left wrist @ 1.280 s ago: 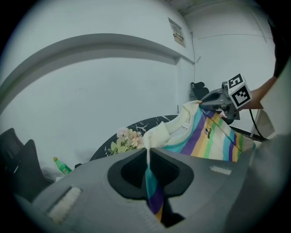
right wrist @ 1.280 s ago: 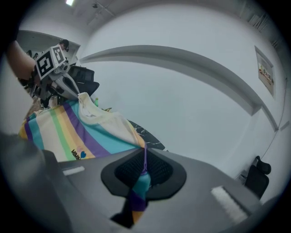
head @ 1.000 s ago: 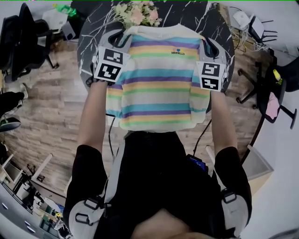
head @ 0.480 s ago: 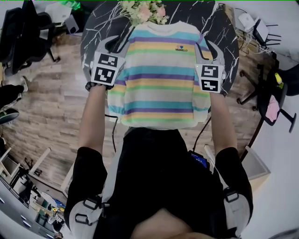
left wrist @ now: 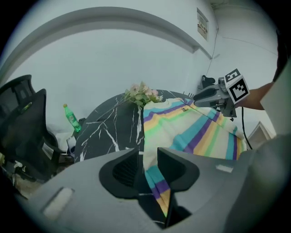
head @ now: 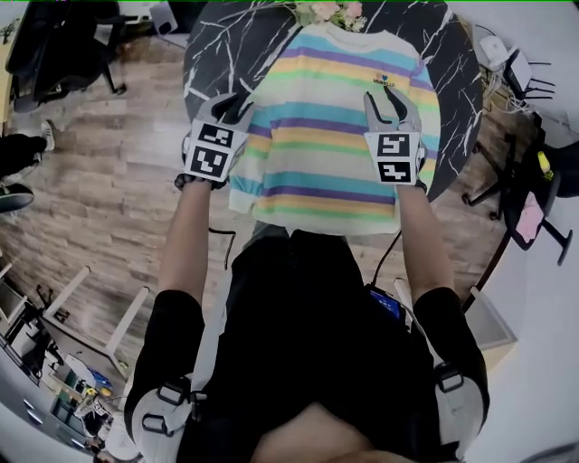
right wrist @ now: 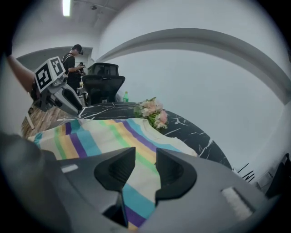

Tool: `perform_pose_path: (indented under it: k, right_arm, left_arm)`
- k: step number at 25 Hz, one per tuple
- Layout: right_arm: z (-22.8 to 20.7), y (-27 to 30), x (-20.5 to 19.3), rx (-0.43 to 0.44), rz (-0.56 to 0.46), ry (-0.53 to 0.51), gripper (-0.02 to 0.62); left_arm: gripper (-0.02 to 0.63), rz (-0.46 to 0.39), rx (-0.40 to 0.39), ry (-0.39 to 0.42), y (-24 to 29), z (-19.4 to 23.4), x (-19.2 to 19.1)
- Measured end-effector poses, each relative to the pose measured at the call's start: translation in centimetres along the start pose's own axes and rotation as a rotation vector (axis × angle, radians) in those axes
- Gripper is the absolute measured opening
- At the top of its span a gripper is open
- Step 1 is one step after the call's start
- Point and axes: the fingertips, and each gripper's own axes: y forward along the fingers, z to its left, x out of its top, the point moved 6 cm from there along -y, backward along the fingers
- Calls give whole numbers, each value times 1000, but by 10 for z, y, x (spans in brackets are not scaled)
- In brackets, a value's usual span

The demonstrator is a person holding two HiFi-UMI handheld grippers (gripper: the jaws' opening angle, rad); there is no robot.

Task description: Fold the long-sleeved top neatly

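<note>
The long-sleeved top (head: pixel 335 127), striped in teal, purple, yellow and green, lies flat on the round black marble table (head: pixel 217 54), and its hem hangs over the near edge. My left gripper (head: pixel 237 107) is at the top's left edge, about mid-length. In the left gripper view the top's edge (left wrist: pixel 200 127) runs through the gap of the left gripper (left wrist: pixel 148 157), with neither pad pressing it. My right gripper (head: pixel 391 98) hovers over the top's right part, and the right gripper (right wrist: pixel 145 157) shows striped fabric (right wrist: pixel 104 136) between its parted jaws. Both pairs of jaws have just been closing slightly.
A bunch of pink and white flowers (head: pixel 330 11) lies at the table's far edge by the collar. Office chairs stand left (head: pixel 63 45) and right (head: pixel 534 181) of the table. A green bottle (left wrist: pixel 71 119) stands beyond the table, and a person (right wrist: pixel 72 63) is in the background.
The top, held up by its shoulders a second ago, now lies on the table. Both grippers have moved from the shoulders down its sides towards the hem, the right one also inwards.
</note>
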Motion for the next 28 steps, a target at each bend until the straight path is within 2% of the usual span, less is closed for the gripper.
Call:
perform_pose_path:
  k: [8, 12, 16, 20, 28]
  right_arm:
    - [84, -3, 9, 92, 4, -32, 143]
    - [119, -5, 15, 127, 7, -47, 140]
    - [150, -6, 22, 162, 5, -81, 137]
    - [173, -10, 31, 185, -2, -110, 130]
    - [200, -13, 37, 210, 7, -152, 124]
  left_arm:
    - [140, 53, -11, -112, -42, -16, -93]
    - [153, 60, -21, -166, -62, -24, -125]
    - [162, 54, -62, -234, -79, -35, -149]
    - [189, 52, -114, -267, -90, -46, -166]
    - [201, 63, -226, -356, -95, -71, -195]
